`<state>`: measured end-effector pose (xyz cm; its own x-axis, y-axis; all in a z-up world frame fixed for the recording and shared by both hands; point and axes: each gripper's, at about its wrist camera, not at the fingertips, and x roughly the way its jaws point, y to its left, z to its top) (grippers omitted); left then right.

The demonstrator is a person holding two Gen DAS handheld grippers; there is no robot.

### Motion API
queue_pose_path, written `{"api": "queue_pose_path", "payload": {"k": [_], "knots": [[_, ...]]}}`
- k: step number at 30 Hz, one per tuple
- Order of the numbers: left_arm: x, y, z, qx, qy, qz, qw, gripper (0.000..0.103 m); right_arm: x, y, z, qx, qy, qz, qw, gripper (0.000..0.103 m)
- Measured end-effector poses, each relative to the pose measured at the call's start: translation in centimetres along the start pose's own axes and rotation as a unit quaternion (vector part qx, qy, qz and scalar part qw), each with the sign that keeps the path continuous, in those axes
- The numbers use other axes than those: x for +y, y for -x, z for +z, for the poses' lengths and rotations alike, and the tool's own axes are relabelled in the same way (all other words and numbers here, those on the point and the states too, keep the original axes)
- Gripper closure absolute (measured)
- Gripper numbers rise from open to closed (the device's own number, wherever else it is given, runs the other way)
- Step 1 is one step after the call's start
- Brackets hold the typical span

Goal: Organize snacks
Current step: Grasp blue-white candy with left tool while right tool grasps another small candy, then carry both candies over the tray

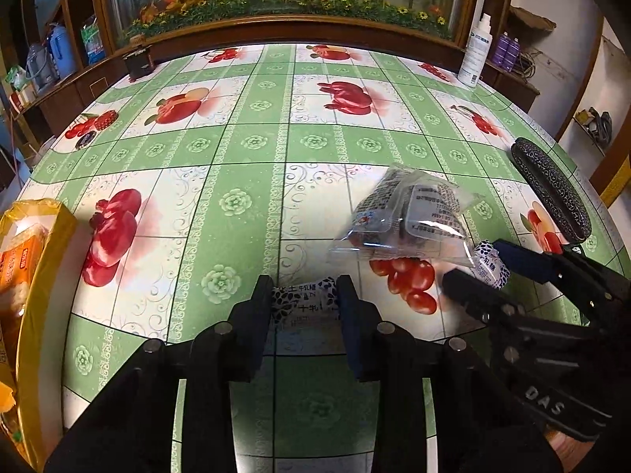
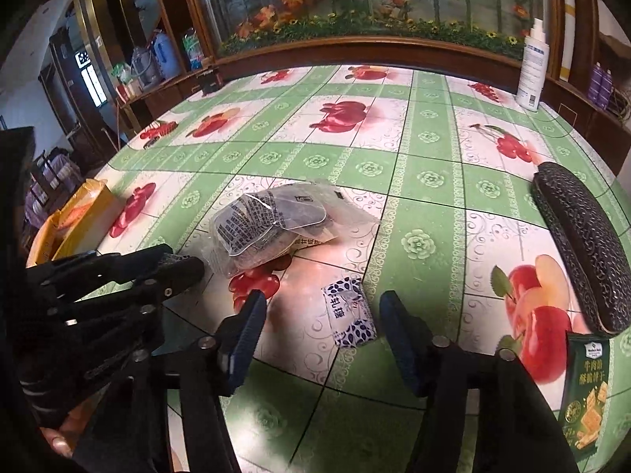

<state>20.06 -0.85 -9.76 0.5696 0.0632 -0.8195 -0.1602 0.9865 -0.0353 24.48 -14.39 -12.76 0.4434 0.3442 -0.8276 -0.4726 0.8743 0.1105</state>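
My left gripper [image 1: 304,295] is shut on a small white candy with black leaf print [image 1: 305,301], held just above the table. My right gripper [image 2: 321,307] is open around a second such candy [image 2: 349,317] that lies on the tablecloth between its fingers; it also shows in the left wrist view [image 1: 489,264]. A clear plastic snack bag [image 1: 410,213] lies on the table beyond both grippers; it also shows in the right wrist view [image 2: 272,224]. A yellow box [image 1: 27,276] with orange snack packs stands at the left edge. A green biscuit packet [image 2: 585,394] lies at the right.
A black patterned glasses case [image 2: 579,244] lies at the right edge of the table. A white spray bottle [image 2: 533,67] stands at the far right corner. A small dark box [image 1: 138,61] sits at the far left. A wooden cabinet with a flower display runs behind the table.
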Motion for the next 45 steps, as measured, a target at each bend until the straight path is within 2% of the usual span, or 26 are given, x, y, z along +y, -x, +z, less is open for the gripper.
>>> {"api": "queue_pose_path", "payload": {"k": [2, 5, 6, 7, 14, 19, 24, 31, 45], "knots": [[0.5, 0.1, -0.1, 0.001, 0.005, 0.000, 1.0000, 0.073, 0.2, -0.3, 0.2, 0.002, 0.007, -0.017, 1.000, 0.052], [1.3, 0.5, -0.5, 0.002, 0.014, 0.002, 0.9999, 0.073, 0.2, -0.2, 0.1, 0.002, 0.009, -0.022, 1.000, 0.070], [1.6, 0.6, -0.7, 0.002, 0.016, 0.005, 0.9999, 0.073, 0.1, -0.1, 0.0, 0.001, 0.006, -0.019, 1.000, 0.081], [1.9, 0.7, -0.8, 0.002, 0.019, 0.006, 0.9998, 0.073, 0.0, 0.1, -0.2, 0.000, 0.002, -0.015, 1.000, 0.082], [2.8, 2.5, -1.8, -0.011, 0.024, 0.012, 0.9996, 0.073, -0.2, 1.7, -1.1, -0.013, -0.024, 0.003, 1.000, 0.082], [3.5, 5.7, -2.3, -0.048, 0.024, 0.028, 0.9982, 0.073, 0.5, 4.6, -1.3, -0.043, -0.038, 0.028, 0.998, 0.082], [4.9, 8.9, -3.0, -0.080, 0.036, 0.043, 0.9953, 0.073, 2.0, 7.8, -1.6, -0.071, -0.043, 0.057, 0.995, 0.083], [6.7, 11.8, -4.1, -0.101, 0.053, 0.055, 0.9919, 0.073, 4.3, 10.8, -2.1, -0.093, -0.039, 0.089, 0.991, 0.083], [10.1, 15.8, -6.2, -0.132, 0.083, 0.075, 0.9849, 0.073, 9.8, 13.7, -2.3, -0.114, -0.009, 0.123, 0.986, 0.082]]}}
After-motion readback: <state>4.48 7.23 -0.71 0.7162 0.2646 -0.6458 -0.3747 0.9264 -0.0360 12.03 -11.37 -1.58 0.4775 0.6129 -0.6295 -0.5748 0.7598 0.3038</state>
